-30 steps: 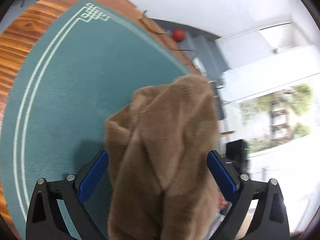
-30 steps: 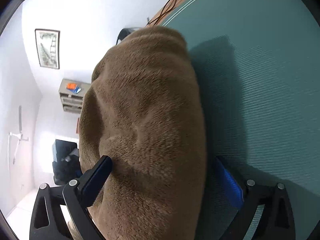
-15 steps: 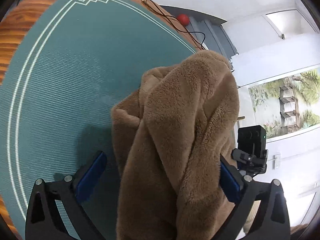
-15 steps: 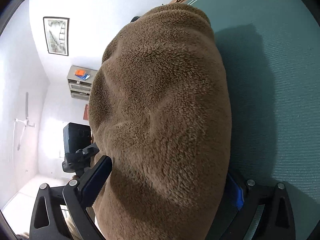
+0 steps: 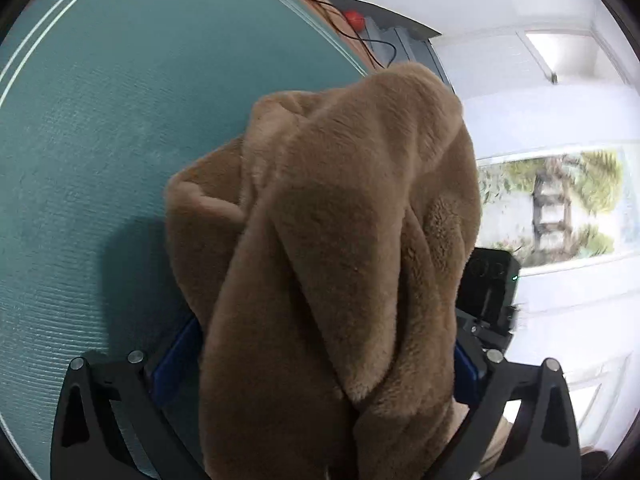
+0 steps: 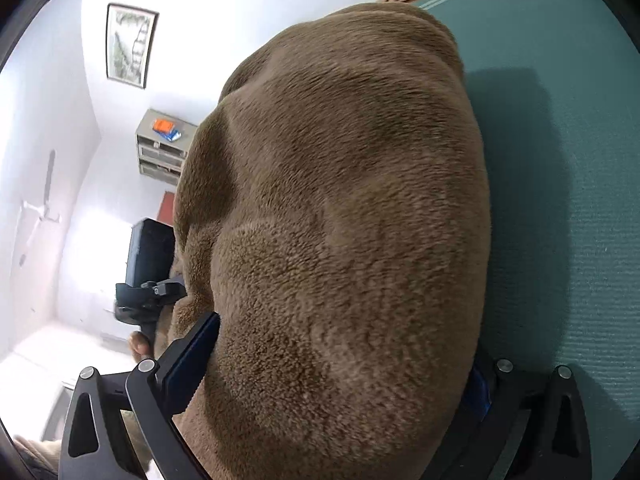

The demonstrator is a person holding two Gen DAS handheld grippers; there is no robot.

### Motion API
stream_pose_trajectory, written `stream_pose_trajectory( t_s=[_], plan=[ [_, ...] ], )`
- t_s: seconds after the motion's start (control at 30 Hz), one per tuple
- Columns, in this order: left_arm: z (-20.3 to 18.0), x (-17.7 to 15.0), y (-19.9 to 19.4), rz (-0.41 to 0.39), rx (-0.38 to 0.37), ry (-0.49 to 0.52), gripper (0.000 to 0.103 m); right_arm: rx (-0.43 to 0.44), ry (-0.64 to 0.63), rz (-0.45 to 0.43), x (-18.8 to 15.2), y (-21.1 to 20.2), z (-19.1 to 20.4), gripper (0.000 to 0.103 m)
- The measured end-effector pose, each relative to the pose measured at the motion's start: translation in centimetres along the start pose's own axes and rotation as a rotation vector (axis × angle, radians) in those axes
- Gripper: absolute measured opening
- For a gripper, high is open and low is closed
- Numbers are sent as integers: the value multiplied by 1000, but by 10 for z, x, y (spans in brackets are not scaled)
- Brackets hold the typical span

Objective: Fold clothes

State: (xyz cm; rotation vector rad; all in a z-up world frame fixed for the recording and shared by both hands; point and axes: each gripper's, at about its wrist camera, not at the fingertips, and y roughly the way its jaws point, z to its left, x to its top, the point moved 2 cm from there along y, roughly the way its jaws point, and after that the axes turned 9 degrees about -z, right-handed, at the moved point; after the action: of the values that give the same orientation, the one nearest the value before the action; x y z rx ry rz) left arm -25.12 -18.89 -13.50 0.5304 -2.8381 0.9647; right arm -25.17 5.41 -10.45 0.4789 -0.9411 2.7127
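A: We're looking along the left hand-held gripper [image 5: 320, 364], and a brown fleece garment [image 5: 332, 240] is filling the gap between its blue pads [image 5: 176, 356]. The jaws have just been closing in, and the fleece is bunching right up against both pads.

B: So it's gripping?

A: It's looking that way: the pile is hiding the pads' inner faces, but both pads are sitting tight against the cloth, with the jaws standing wide around a thick bundle.

B: And the other side?

A: The right hand-held gripper [image 6: 344, 364] is showing much the same. The same brown fleece garment [image 6: 340, 220] is bulging between its fingers, the left pad [image 6: 192, 360] is pressing into the pile, and the right one is nearly buried under it. It's clamping on a fat fold.

B: Where's the garment sitting?

A: It's hanging in a heap between the two tools, over a teal mat [image 5: 100, 140] with pale border lines, and it's casting a shadow on that mat [image 6: 560, 200]. Whether its far end is touching the mat, I can't tell.

B: Anything else around?

A: A red ball [image 5: 354, 20] and a dark cable [image 5: 376, 46] are lying beyond the mat's edge. In the right view a framed picture [image 6: 130, 46] is hanging on the wall above a small grey shelf unit [image 6: 162, 148].
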Motion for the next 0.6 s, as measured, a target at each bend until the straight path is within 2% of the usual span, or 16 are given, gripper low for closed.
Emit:
stream_pose_trajectory(
  t_s=[0.03, 0.1, 0.13, 0.27, 0.43, 0.6],
  plan=[
    [-1, -1, 0, 3, -5, -13, 84, -16, -13, -2, -1, 0, 2, 103],
    [-1, -2, -3, -1, -2, -31, 74, -74, -45, -10, -4, 0, 7, 93],
    [-2, -3, -5, -5, 3, -34, 72, -93, -55, -14, -6, -1, 8, 80],
    [-22, -10, -16, -31, 63, 15, 62, -104, -59, -52, -12, -11, 13, 62],
    [-60, -23, -25, -68, 102, 64, 59, -150, -113, -118, -20, -39, 30, 56],
    [-114, -36, -13, -79, 56, 116, 59, -207, -170, -215, -34, -105, 41, 56]
  ],
)
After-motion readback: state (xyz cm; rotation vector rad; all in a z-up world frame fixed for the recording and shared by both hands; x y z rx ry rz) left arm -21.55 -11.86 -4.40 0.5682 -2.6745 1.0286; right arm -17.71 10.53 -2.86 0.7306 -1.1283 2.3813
